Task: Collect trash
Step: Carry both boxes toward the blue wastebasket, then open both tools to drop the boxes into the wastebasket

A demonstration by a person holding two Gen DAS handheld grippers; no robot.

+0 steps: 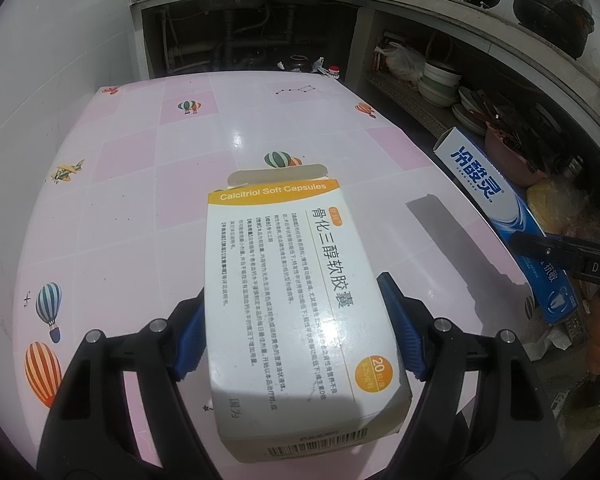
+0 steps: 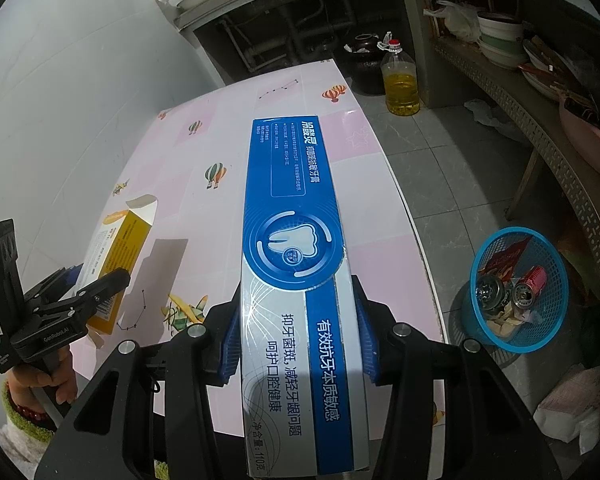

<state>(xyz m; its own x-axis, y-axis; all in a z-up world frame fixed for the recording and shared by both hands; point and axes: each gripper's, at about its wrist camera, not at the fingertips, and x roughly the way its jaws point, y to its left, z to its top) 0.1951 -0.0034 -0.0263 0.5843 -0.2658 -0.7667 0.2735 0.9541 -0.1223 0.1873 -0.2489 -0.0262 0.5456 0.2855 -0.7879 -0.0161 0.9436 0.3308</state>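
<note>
A "Calcitriol Soft Capsules" box (image 1: pixel 296 312) sits clamped between the left gripper (image 1: pixel 296 328) fingers, above the pink table (image 1: pixel 140 184); the right gripper (image 2: pixel 296 344) clasps a blue toothpaste carton (image 2: pixel 292 264) marked "110".

The capsule box (image 1: pixel 296 300) is matt cardboard; the toothpaste box (image 2: pixel 296 240) is glossy. The tabletop (image 1: pixel 140 200) shines smooth, and the basket (image 2: pixel 556 308) is meshed plastic.

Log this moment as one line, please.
left gripper: holds capsule box | right gripper: holds toothpaste box | blue basket: on floor
</note>
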